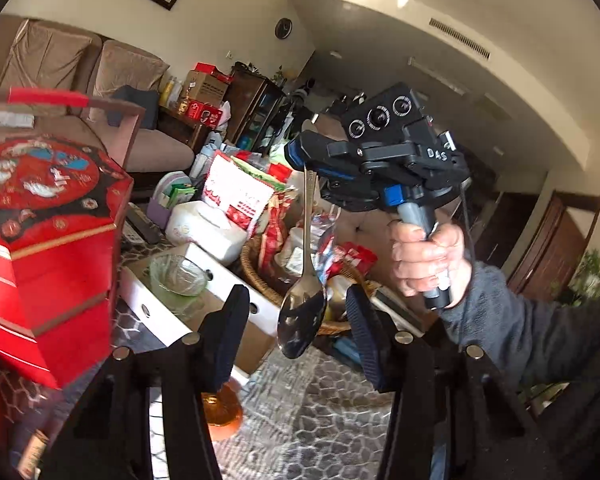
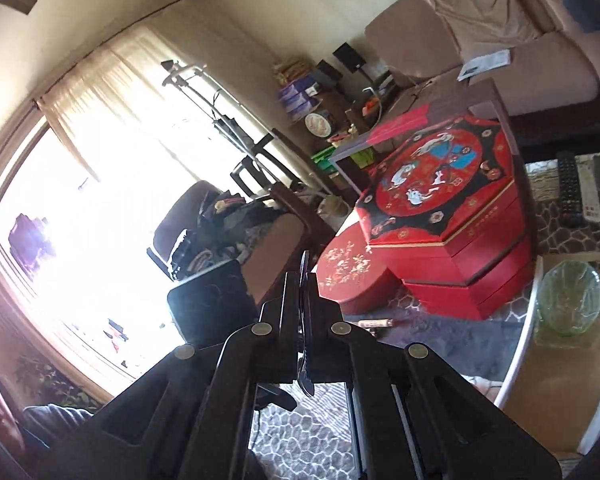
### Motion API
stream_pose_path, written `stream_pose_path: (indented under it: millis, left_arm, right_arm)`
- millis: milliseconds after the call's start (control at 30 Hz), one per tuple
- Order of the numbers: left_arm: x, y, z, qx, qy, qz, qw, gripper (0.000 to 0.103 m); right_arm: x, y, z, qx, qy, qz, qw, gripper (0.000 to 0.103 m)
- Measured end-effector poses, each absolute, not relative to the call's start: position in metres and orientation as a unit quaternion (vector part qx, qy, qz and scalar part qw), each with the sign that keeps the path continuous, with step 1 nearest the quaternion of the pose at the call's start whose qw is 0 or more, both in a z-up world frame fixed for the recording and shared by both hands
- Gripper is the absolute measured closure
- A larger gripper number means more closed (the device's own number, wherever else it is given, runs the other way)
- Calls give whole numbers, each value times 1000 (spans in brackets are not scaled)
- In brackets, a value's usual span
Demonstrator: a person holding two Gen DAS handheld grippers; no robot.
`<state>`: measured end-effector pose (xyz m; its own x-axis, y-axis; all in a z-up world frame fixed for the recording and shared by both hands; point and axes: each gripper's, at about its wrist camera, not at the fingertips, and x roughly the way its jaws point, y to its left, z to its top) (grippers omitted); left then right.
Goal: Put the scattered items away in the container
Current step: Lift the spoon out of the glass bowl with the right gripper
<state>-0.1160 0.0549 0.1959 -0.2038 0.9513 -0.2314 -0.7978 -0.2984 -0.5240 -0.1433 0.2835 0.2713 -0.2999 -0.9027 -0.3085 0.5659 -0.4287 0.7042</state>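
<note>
Nearest, the left gripper (image 1: 296,334) is held up with its jaws apart; its two dark pads stand on either side of a hanging spoon's bowl, and I cannot tell whether they touch it. The spoon (image 1: 303,312) hangs bowl-down in the air, its handle pinched at the top by the right gripper (image 1: 300,156), whose jaws are clamped tight on it. A hand (image 1: 428,260) in a grey sleeve grips that tool's handle from below. From the right wrist view, the thin handle runs edge-on between the closed fingers (image 2: 288,320).

Just beyond, on the patterned table (image 1: 320,400), a green glass bowl (image 1: 178,274) sits in a shallow cardboard box (image 1: 236,280). To the left stands the red hexagonal box (image 1: 48,240) with its carrying frame. Behind the spoon a wicker basket (image 1: 260,276) is heaped with snack packets. Farther back runs the beige sofa (image 1: 140,92), with shelves and cartons along the wall.
</note>
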Motion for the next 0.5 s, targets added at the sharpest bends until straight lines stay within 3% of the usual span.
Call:
stream_pose_path:
  millis: [233,367,500]
  left_arm:
    - [-98,12,145,-178,-408,677,587,53]
    - [-82,6,122,-140,-497,641,568,53]
    - [-71,5,115,-105,-544,620,556,70]
  right_arm:
    - [-136,301,230,301,-376,-725,493,100]
    - [-126,305,204,257,-455,-696,492,100]
    - [-122,300,177,236,-515,-668,483,100]
